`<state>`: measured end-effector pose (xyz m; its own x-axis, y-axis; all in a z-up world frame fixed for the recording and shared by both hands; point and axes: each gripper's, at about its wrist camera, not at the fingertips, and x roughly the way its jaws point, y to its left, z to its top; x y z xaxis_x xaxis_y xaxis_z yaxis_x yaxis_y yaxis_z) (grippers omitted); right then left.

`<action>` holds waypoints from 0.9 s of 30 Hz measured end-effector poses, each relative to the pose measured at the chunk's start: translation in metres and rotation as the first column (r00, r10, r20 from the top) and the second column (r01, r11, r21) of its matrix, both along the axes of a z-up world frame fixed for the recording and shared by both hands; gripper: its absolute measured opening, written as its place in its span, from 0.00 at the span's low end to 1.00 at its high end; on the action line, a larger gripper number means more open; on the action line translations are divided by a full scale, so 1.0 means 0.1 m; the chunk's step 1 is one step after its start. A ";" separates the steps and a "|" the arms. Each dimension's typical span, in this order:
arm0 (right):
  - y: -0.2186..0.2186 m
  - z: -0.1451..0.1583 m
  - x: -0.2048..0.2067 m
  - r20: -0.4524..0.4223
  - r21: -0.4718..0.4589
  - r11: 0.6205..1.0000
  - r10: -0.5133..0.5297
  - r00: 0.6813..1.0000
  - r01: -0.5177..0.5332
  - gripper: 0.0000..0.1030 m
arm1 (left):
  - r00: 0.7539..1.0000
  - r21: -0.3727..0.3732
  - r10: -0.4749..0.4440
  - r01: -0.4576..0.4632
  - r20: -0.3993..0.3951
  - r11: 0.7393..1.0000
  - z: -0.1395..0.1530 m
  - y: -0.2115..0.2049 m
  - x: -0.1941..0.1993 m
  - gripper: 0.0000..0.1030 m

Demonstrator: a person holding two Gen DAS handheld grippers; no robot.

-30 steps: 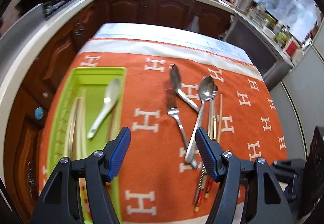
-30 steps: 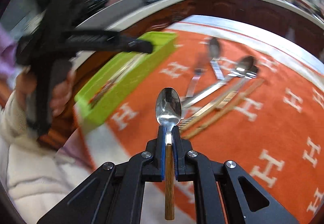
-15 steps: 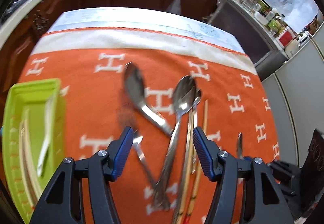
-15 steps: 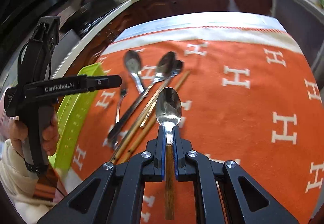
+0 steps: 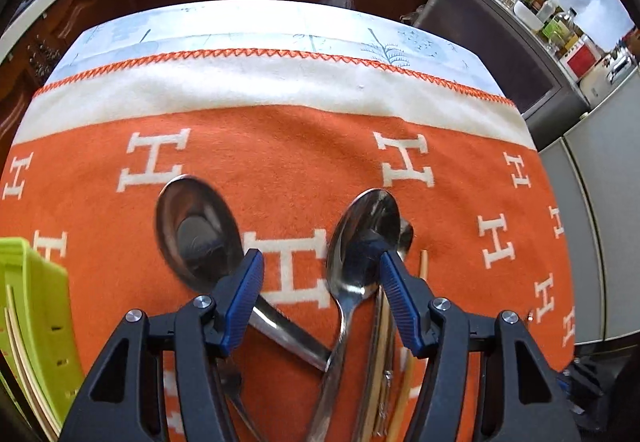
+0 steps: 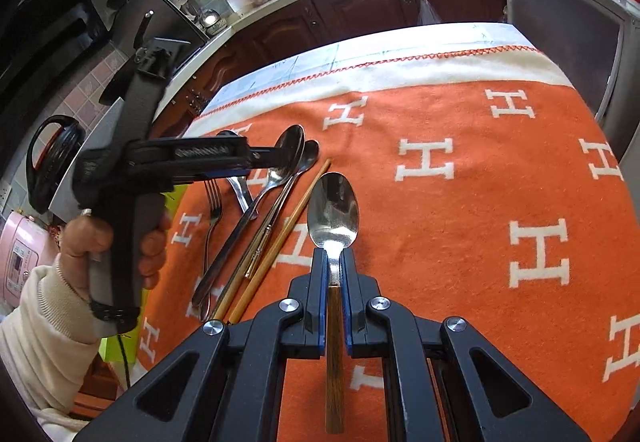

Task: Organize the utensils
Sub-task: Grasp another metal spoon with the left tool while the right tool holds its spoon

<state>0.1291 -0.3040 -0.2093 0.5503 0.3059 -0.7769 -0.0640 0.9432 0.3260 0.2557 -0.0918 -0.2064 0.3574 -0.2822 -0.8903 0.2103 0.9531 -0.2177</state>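
Hovering left claw point(image 5: 320, 282), spoons point(image 5: 362, 242) beneath

Black tool point(image 6: 333, 270), blue pads, cream sleeve point(image 6: 44, 326)

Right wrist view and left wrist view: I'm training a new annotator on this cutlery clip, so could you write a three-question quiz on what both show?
1. True or false: the right tongs are shut on the wooden-handled steel spoon.
2. What lies under the open left tongs? A) a ceramic plate B) steel spoons on the orange cloth with white H letters C) a glass cup
3. Fill in: at the left edge of the left wrist view sits the lime-green plastic ____.

Key: 1 true; 2 B; 3 tray.
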 end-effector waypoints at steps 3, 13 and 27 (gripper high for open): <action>-0.01 -0.03 0.01 -0.009 0.005 1.000 0.002 1.000 -0.002 0.06 | 0.999 0.033 -0.020 0.019 0.032 0.999 -0.01 -0.05 0.01 0.57; -0.11 -0.16 0.01 -0.033 0.025 1.000 -0.011 0.999 0.011 0.06 | 0.993 0.034 -0.080 0.078 0.081 0.996 0.00 -0.18 0.00 0.12; -0.09 -0.10 -0.05 -0.019 0.056 0.998 -0.014 1.000 0.015 0.06 | 0.986 -0.094 -0.026 0.042 0.163 0.995 0.38 0.10 -0.41 0.00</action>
